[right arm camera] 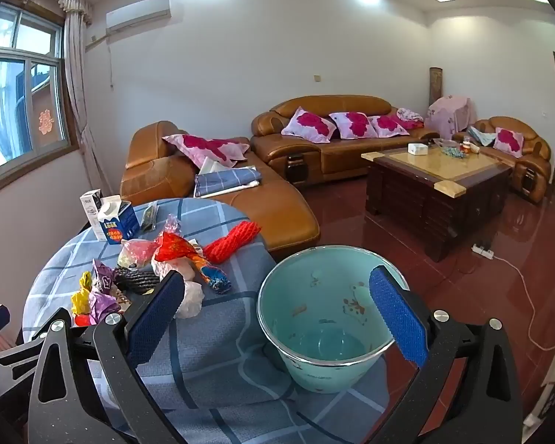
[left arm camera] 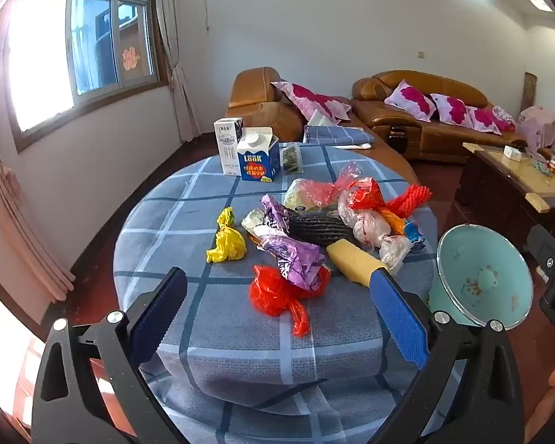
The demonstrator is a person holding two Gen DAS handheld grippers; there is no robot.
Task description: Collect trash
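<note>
A pile of trash lies on the round table with the blue checked cloth: a red plastic bag, a purple wrapper, a yellow bag, a yellow foam piece, a black net sleeve and a red net sleeve. My left gripper is open and empty, just short of the red bag. A teal bin stands by the table's right edge. My right gripper is open and empty above the bin's rim; the trash pile lies to its left.
Two cartons stand at the table's far side. Brown leather sofas with pink pillows line the far wall. A wooden coffee table stands on the red floor at the right. A white power strip and cord lie on the floor.
</note>
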